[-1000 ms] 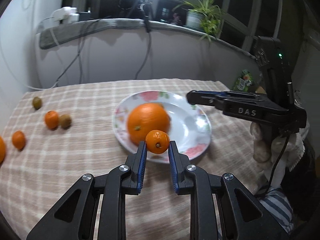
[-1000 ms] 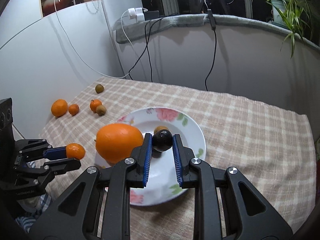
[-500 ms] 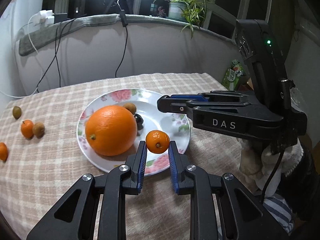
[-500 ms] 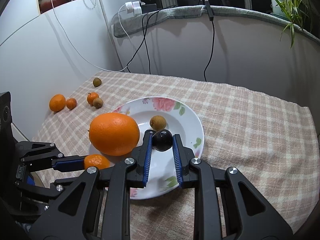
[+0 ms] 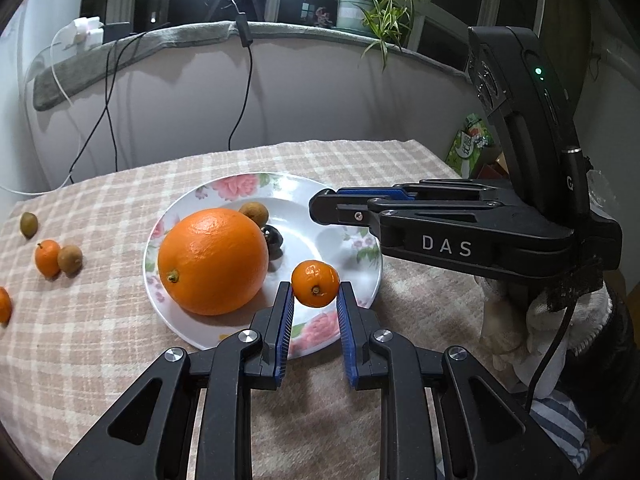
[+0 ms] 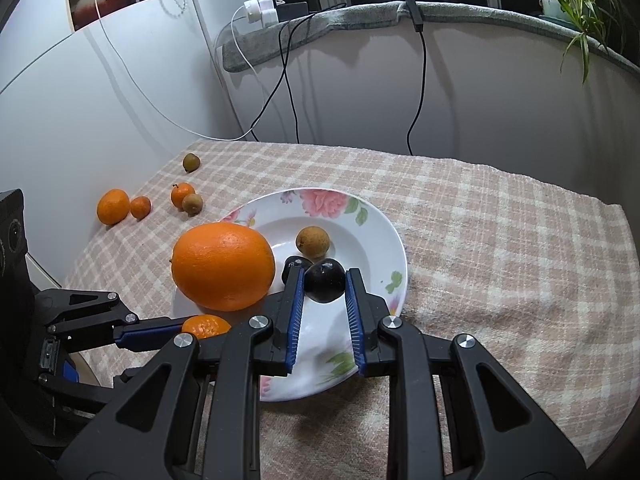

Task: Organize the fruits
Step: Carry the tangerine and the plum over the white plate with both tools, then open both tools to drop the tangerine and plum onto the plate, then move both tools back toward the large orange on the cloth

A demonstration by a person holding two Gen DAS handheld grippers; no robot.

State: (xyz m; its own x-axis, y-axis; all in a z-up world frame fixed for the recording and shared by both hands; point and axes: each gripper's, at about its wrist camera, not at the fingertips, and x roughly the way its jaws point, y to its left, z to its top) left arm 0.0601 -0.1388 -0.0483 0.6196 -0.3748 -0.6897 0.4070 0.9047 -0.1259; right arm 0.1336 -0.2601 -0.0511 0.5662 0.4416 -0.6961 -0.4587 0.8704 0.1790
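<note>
nearest, the left claw (image 5: pixel 315 307) pinches a small mandarin (image 5: pixel 315 284) over the plate's (image 5: pixel 360 292) near rim, not yet set down. the right claw (image 6: pixel 323 300) grips a dark plum-like fruit (image 6: pixel 324 280) above the plate's middle. already on the plate lie a big orange (image 5: pixel 212 260), a brown longan (image 6: pixel 312 242) and another dark fruit (image 6: pixel 294 266). farther off on the counter (image 6: pixel 500 240), three small oranges (image 6: pixel 113 206) and two brownish fruits (image 6: pixel 192 203) are left to gather, so roughly half remains.
</note>
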